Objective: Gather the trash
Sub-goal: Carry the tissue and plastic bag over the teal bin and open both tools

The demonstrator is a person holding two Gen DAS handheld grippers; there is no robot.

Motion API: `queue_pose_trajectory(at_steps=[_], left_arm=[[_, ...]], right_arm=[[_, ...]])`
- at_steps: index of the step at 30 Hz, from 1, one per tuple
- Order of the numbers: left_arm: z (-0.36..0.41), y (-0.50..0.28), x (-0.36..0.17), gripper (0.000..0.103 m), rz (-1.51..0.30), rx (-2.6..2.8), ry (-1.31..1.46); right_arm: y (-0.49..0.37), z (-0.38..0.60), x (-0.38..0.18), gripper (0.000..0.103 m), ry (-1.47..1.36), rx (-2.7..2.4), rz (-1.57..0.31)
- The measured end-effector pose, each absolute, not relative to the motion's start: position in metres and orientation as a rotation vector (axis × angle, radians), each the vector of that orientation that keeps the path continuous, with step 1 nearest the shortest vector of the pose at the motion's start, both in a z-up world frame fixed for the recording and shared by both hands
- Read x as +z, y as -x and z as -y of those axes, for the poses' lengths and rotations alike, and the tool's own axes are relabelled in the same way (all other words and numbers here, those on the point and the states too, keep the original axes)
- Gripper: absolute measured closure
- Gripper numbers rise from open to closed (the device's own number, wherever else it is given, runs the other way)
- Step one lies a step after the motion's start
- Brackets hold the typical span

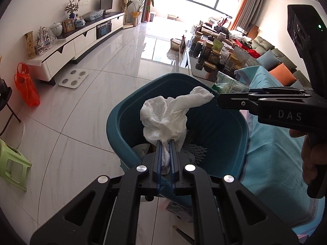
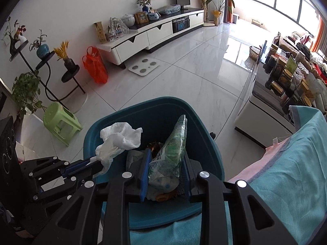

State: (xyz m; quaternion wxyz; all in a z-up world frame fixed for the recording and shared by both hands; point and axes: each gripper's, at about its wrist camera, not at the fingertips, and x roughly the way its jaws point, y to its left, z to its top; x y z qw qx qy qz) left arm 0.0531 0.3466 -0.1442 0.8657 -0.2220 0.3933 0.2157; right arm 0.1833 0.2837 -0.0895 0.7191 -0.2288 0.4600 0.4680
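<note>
A teal trash bin [image 1: 122,126] [image 2: 159,108] stands on the floor beside a table draped in a teal cloth. My left gripper [image 1: 166,143] [image 2: 98,164] is shut on a crumpled white tissue [image 1: 165,114] [image 2: 120,135], holding it over the bin's opening. My right gripper [image 2: 166,159] [image 1: 219,100] is shut on a green and clear plastic wrapper [image 2: 172,151] [image 1: 226,83], also above the bin. Both come in from opposite sides, with the tissue's tip near the right fingertips. Other trash, including white foam netting [image 1: 193,150], lies inside the bin.
A teal cloth [image 1: 271,143] [image 2: 290,163] covers the near table at the right. A coffee table [image 2: 265,106] crowded with jars stands beyond. A green stool [image 2: 61,122], an orange bag [image 2: 95,67], a white scale [image 2: 143,66] and a TV cabinet [image 2: 155,32] ring the floor.
</note>
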Motion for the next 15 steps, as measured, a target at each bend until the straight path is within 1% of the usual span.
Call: queue_pose_trajectory(at_steps=[4,8,11,13,14,15], left_arm=[[-0.349,-0.061,-0.152,0.095,-0.846,0.461,0.47],[-0.345,-0.067,-0.157,0.094,-0.866,0.472,0.467],[-0.345,-0.069,-0.157,0.09,-0.867,0.482,0.469],[-0.345,-0.071,-0.156,0.074,-0.861,0.485,0.469],[-0.346,-0.071,-0.154,0.07,-0.856,0.491,0.471],[-0.347,-0.072,-0.152,0.061,-0.85,0.494,0.474]], right_arm=[[-0.184,-0.294,-0.093,0.076,0.536,1.029,-1.029],[-0.183,-0.3,-0.099,0.069,0.553,1.023,-1.041],[-0.184,-0.3,-0.101,0.064,0.562,1.017,-1.043],[-0.184,-0.299,-0.1,0.064,0.553,1.019,-1.042],[-0.185,-0.298,-0.1,0.062,0.546,1.023,-1.04],[-0.186,-0.296,-0.099,0.055,0.539,1.021,-1.037]])
